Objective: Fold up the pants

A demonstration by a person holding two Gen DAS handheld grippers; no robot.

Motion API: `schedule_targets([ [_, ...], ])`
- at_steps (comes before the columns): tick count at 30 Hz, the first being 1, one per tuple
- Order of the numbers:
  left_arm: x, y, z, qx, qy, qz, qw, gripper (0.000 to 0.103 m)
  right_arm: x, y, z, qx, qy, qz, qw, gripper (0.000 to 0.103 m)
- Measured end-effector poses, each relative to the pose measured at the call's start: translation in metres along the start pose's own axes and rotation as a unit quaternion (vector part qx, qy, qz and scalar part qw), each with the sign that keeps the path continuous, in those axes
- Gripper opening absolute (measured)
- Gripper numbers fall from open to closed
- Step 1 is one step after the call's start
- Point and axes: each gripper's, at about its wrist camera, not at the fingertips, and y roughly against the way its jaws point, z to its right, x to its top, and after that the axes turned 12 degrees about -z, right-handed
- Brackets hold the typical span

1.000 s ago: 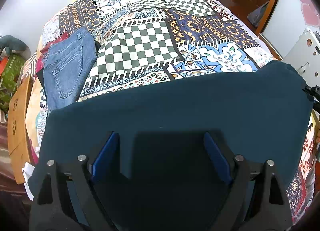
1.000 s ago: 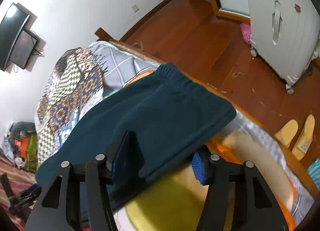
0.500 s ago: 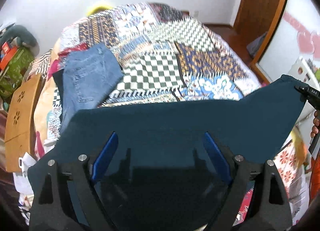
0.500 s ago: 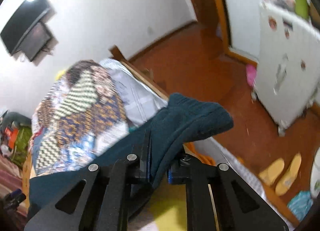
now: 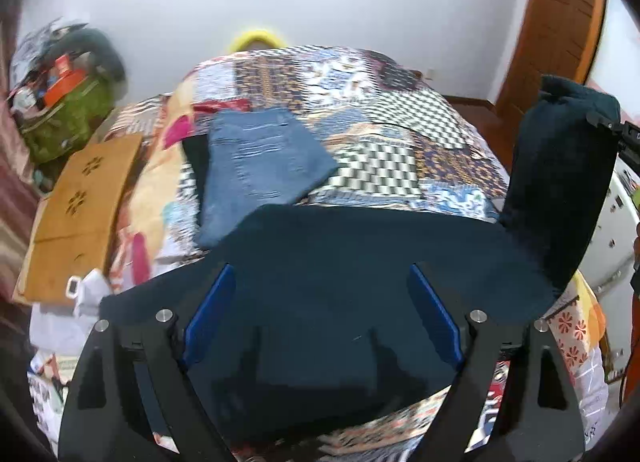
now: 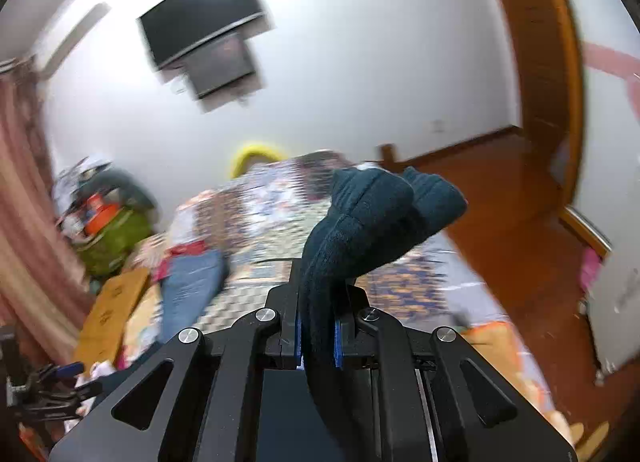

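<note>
Two grippers over the bed, one end of the dark teal pants (image 5: 360, 282) in the air!
Right gripper (image 6: 317, 336) has just clamped onto the waistband; left gripper (image 5: 320, 314) hangs wide, unloaded, above the pants across the patchwork quilt (image 5: 400, 149), beside folded jeans (image 5: 260, 165).

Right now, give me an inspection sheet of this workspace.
Surface: bed with patchwork quilt.
Job's things: dark teal pants spread on the quilt, one end lifted at the right.
Clutter: folded jeans; green bag; wooden board.
Grippers: left gripper open above the pants; right gripper shut on the pants.
Cables: wires under the wall screen.
Surroundings: white wall, wooden door frame, wood floor.
</note>
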Motion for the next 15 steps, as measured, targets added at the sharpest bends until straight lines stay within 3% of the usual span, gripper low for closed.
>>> schedule_targets([
  [6, -0.028, 0.007, -0.025, 0.034, 0.014, 0.001, 0.9993, 0.088, -0.020, -0.041, -0.074, 0.053, 0.070, -0.047, 0.995, 0.009],
  [15, -0.060, -0.007, -0.046, 0.003, 0.057, -0.028, 0.9980, 0.088, -0.093, -0.124, -0.133, 0.079, 0.152, -0.190, 0.967, 0.010],
])
